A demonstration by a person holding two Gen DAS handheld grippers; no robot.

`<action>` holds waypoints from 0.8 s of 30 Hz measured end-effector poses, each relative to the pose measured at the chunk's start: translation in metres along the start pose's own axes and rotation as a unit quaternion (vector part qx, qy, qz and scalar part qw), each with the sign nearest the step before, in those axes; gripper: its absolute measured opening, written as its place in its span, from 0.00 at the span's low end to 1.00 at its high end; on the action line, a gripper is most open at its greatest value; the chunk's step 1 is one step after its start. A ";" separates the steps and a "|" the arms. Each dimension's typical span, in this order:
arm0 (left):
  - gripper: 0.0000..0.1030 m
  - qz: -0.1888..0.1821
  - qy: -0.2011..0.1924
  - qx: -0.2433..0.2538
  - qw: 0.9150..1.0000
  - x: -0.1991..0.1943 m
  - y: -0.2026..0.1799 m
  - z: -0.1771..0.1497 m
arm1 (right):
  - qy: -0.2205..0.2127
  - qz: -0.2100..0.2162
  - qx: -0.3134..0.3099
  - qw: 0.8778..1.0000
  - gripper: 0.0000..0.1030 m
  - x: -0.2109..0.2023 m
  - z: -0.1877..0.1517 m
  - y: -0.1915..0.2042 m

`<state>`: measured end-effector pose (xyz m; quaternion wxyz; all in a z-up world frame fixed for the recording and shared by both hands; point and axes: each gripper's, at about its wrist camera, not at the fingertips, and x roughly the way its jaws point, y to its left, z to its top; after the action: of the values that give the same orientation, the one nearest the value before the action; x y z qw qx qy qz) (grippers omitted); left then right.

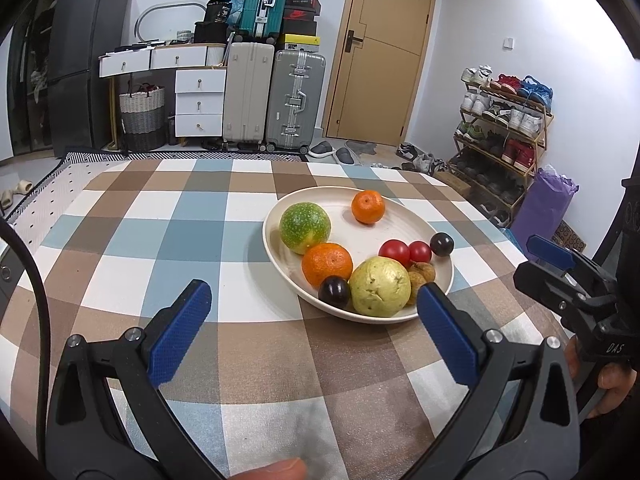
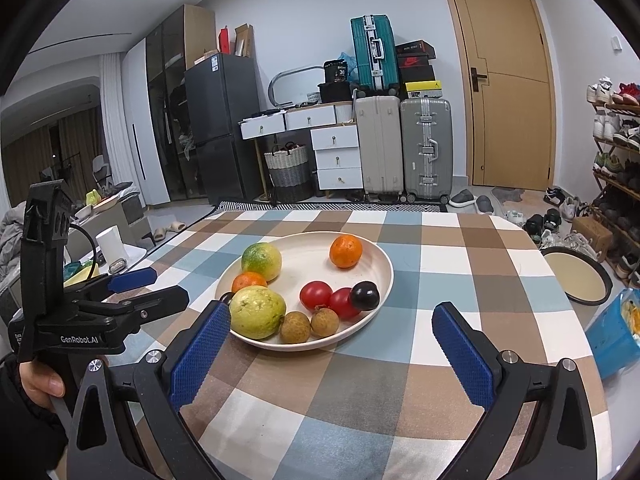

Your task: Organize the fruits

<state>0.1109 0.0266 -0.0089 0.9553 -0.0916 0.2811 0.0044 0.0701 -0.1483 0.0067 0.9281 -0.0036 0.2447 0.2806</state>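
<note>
While both tools are hovering low over the table, the left gripper [image 1: 314,320] and the right gripper [image 2: 332,340] are gaping wide, holding nothing. Just ahead, the plate [image 2: 380,264] is carrying every visible fruit: guava [image 2: 258,317], green citrus [image 2: 262,261], tangerines, tomatoes [image 2: 316,295], dark plums, longans [image 2: 295,327]. Organizing is looking nearly done, judging by that, or possibly not started. Beyond, the checked tablecloth [image 1: 160,240] is lying otherwise bare; suitcases [image 1: 296,100], a door and a shoe rack [image 1: 504,128] are lining the walls.
</note>
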 end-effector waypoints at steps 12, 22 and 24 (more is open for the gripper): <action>1.00 -0.002 -0.001 0.001 1.000 0.000 0.000 0.000 | 0.001 0.000 -0.002 1.000 1.00 0.000 0.000 0.000; 1.00 -0.001 -0.001 0.002 1.000 0.000 -0.001 0.000 | 0.000 0.000 -0.002 1.000 1.00 0.000 0.000 0.001; 1.00 -0.001 -0.001 0.001 1.000 0.000 0.000 0.000 | 0.000 0.000 -0.002 1.000 1.00 0.000 0.000 0.001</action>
<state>0.1108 0.0265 -0.0083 0.9557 -0.0906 0.2802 0.0028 0.0696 -0.1472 0.0065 0.9280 -0.0056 0.2445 0.2811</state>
